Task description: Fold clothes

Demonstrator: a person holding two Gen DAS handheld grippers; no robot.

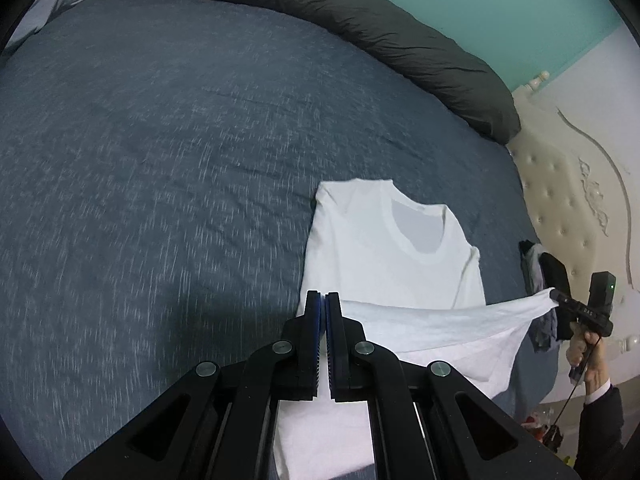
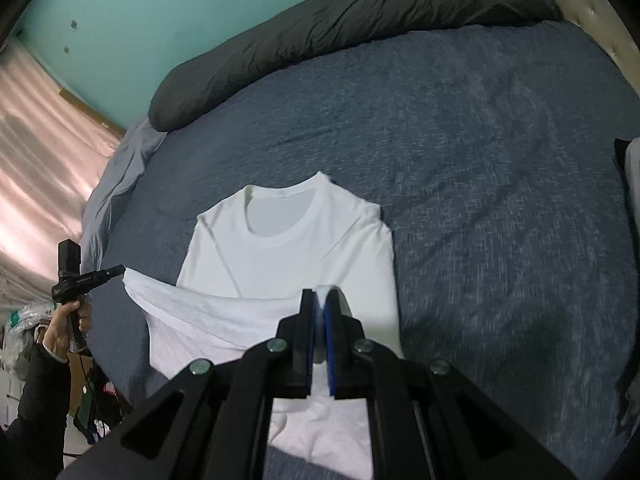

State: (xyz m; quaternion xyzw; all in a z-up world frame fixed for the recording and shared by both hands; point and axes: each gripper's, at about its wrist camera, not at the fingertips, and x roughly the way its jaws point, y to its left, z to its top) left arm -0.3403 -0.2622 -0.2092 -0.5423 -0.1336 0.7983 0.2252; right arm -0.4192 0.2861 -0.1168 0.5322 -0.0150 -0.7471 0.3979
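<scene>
A white T-shirt [image 1: 372, 240] [image 2: 300, 248] lies on the blue bedspread [image 1: 160, 160] with its collar at the far end and its sleeves folded in. Its bottom hem is lifted off the bed and stretched between both grippers. In the left wrist view my left gripper [image 1: 323, 300] is shut on one hem corner. My right gripper [image 1: 554, 294], held in a hand at the right, pinches the other corner. The right wrist view shows my right gripper [image 2: 320, 296] shut with white cloth between its blue pads. There my left gripper [image 2: 122, 269] grips the hem at the far left.
A dark grey rolled duvet [image 1: 360, 28] [image 2: 360, 12] runs along the far side of the bed. A cream tufted headboard [image 1: 560, 200] stands at the right, with a small pile of dark clothes [image 1: 540, 280] near it. A pink curtain [image 2: 40, 140] hangs beyond the bed's left edge.
</scene>
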